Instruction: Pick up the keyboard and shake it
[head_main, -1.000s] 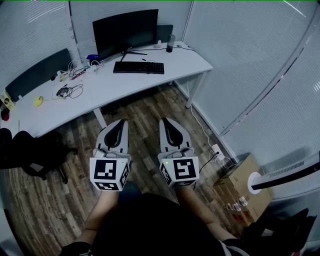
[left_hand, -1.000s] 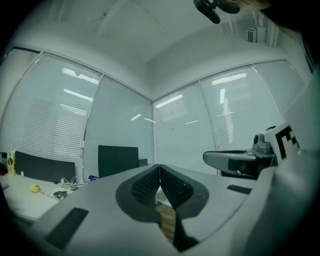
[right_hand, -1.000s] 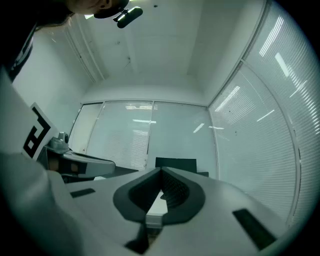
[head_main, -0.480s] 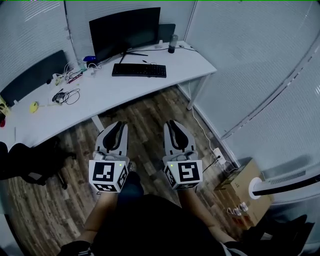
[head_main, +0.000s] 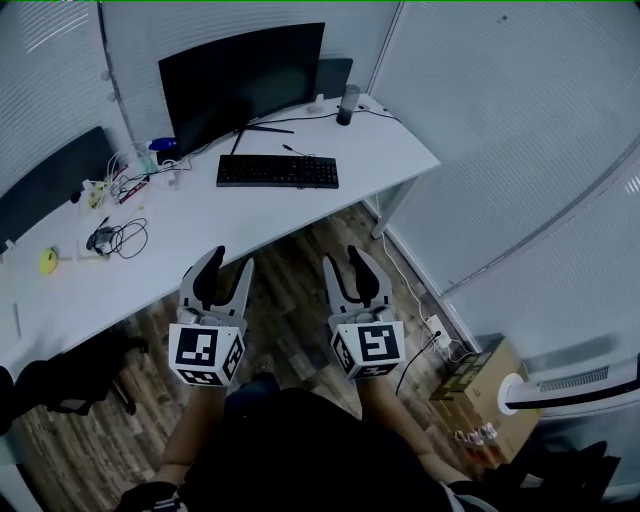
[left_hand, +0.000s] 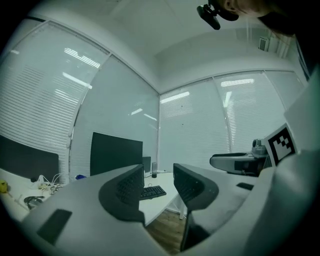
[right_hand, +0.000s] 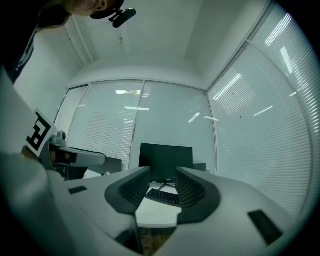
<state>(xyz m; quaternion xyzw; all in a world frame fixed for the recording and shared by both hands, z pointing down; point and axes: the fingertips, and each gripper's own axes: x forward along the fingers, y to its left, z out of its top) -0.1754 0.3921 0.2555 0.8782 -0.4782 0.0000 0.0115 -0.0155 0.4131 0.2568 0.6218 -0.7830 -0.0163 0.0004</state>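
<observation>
Keyboard (head_main: 277, 171) lies on desk (head_main: 200, 225) in front of monitor (head_main: 240, 75), well ahead of both grippers, long axis running left-right across my reach. Left gripper (head_main: 231, 260) & right gripper (head_main: 344, 257) point level at it, jaws parted, just been opening, nothing btwn them. Each lines up approx w/ its own end of keyboard, neither clearly nearer, so I reckon one end each

You have the keyboard (head_main: 278, 171) on the table (head_main: 385, 150), just before the monitor (head_main: 240, 80). A bottle (head_main: 347, 104) stands behind and right of it; cables (head_main: 112, 238) lie on the table well to its left.
</observation>
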